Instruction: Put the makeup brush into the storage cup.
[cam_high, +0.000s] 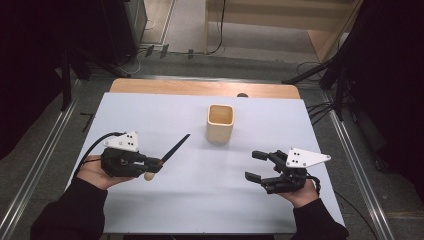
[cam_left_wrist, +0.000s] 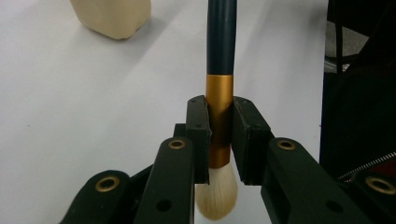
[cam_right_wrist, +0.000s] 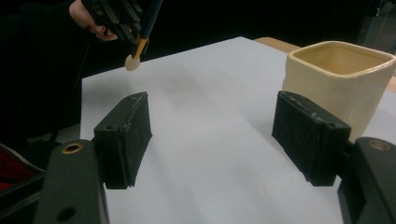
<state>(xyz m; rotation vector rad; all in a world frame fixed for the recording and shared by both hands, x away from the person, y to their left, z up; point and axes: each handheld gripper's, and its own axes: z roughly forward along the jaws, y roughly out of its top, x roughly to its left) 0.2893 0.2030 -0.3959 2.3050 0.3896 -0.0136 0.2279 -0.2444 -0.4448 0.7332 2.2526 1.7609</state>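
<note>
Tabletop: one white sheet (cam_high: 200, 200) over wood, dark floor and cables around
Left claw (cam_high: 156, 164): pinching one brush (cam_high: 172, 151) by its gold ferrule — pale bristles toward the hand, dark handle angled toward the cup
Cup (cam_high: 220, 123): one, cream, square, upright at centre, apart from both claws
Right claw (cam_high: 256, 165): spread wide — nothing between its jaws, low over the sheet

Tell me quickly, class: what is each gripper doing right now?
Left gripper: shut on the makeup brush, clamped at its gold band.
Right gripper: open, holding nothing, near the cream cup.
</note>
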